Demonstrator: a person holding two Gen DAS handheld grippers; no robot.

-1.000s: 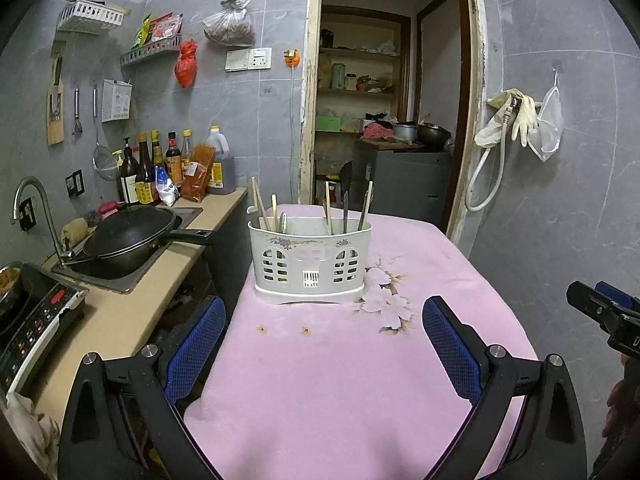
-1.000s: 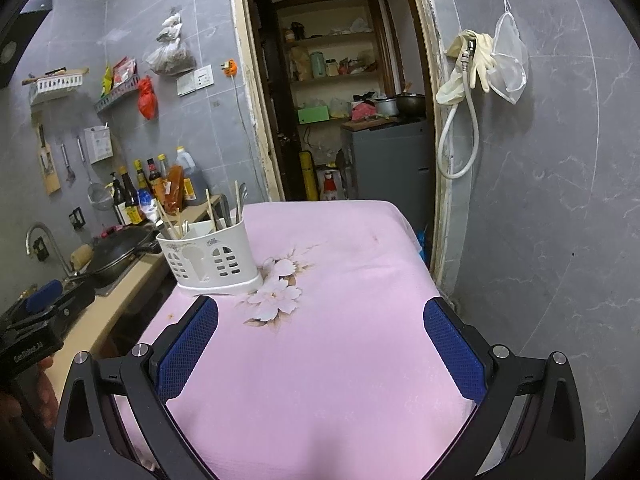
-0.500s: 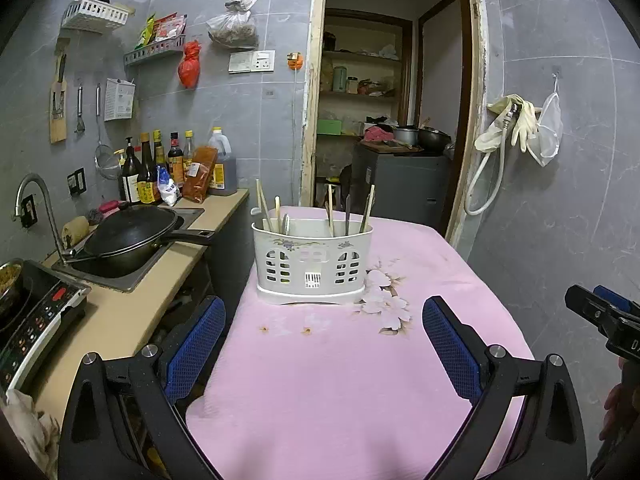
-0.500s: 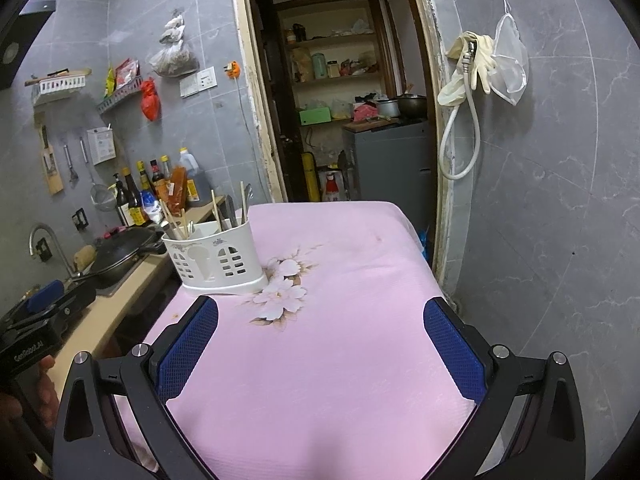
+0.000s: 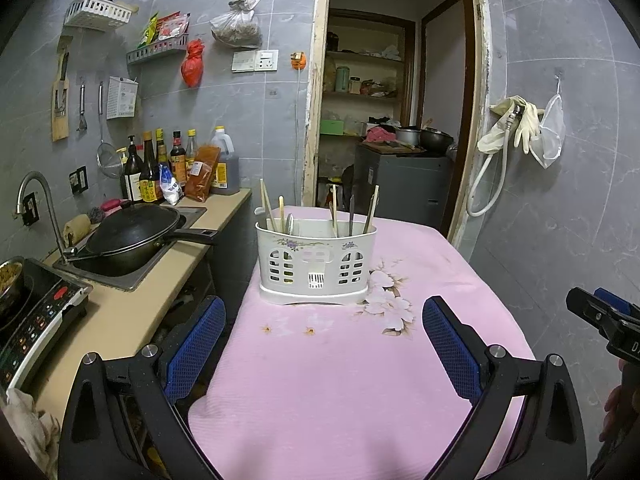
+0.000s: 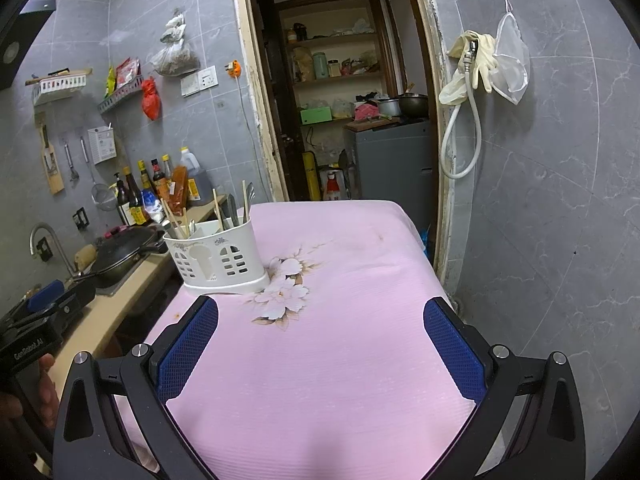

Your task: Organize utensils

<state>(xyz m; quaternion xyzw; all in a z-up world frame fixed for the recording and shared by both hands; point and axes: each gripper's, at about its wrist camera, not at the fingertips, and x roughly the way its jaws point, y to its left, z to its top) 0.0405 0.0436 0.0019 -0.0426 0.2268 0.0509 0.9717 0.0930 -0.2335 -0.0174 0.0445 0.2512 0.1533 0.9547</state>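
A white plastic utensil caddy (image 5: pixel 316 266) stands upright on the pink tablecloth (image 5: pixel 340 380), holding chopsticks (image 5: pixel 267 208), a spoon and several other utensils. It also shows in the right wrist view (image 6: pixel 218 258) at the table's left side. My left gripper (image 5: pixel 324 348) is open and empty, held above the cloth in front of the caddy. My right gripper (image 6: pixel 320 344) is open and empty over the middle of the table, to the right of the caddy.
A counter (image 5: pixel 132 312) left of the table holds a black wok (image 5: pixel 132 234) in the sink, an induction cooker (image 5: pixel 36 312) and sauce bottles (image 5: pixel 160 168). An open doorway (image 5: pixel 392 120) lies behind the table. A grey tiled wall with hanging gloves (image 5: pixel 516 124) is on the right.
Both grippers have drifted slightly; the caddy sits a little further right in both views. Both grippers stay open and empty.
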